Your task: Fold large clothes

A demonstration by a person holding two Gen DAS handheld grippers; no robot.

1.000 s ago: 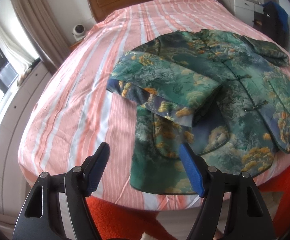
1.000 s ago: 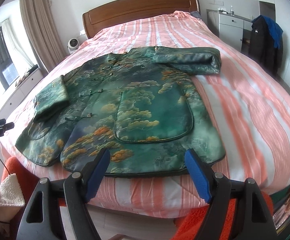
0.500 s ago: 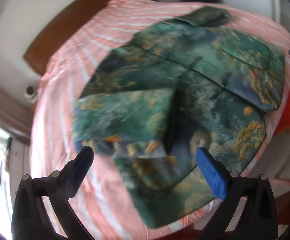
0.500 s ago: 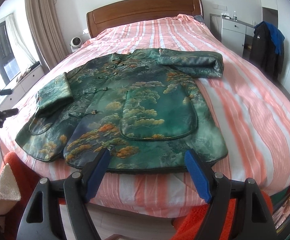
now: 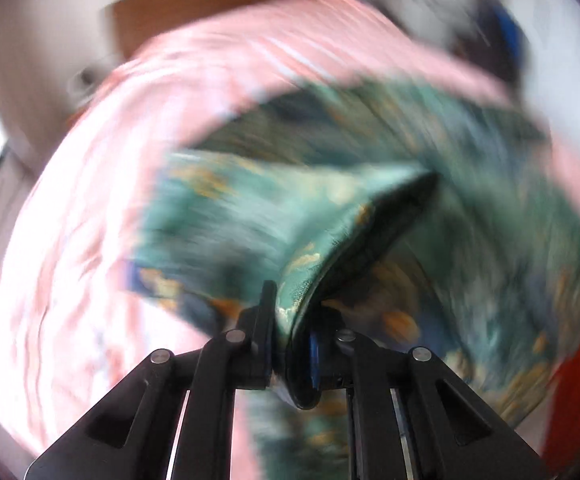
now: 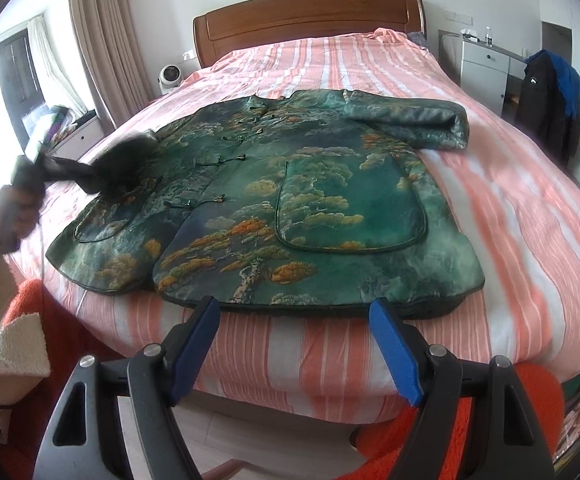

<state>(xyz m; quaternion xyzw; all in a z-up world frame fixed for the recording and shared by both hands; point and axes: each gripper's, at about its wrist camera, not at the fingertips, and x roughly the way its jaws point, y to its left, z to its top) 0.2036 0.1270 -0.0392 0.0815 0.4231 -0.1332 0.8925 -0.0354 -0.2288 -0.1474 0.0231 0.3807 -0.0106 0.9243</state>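
Observation:
A green jacket (image 6: 290,184) with orange tree print lies face up on the pink striped bed (image 6: 530,220). Its right sleeve (image 6: 410,120) is folded in across the shoulder. In the blurred left wrist view, my left gripper (image 5: 290,320) is shut on the edge of the folded left sleeve (image 5: 270,220), with cloth pinched between the pads. The right wrist view shows that gripper (image 6: 102,168) as a dark blur at the jacket's left side, held by a hand (image 6: 18,204). My right gripper (image 6: 294,306) hangs open just short of the jacket's hem, holding nothing.
A wooden headboard (image 6: 310,16) closes the far end of the bed. A white fan (image 6: 168,76) and curtains (image 6: 102,40) stand at the left. A grey cabinet (image 6: 486,64) and a hanging dark coat (image 6: 550,104) stand at the right. An orange rug (image 6: 470,432) lies below.
My left gripper swung in over the folded left sleeve, opened wide, then shut on the sleeve's edge. My right gripper drifted slightly closer to the hem, still open.

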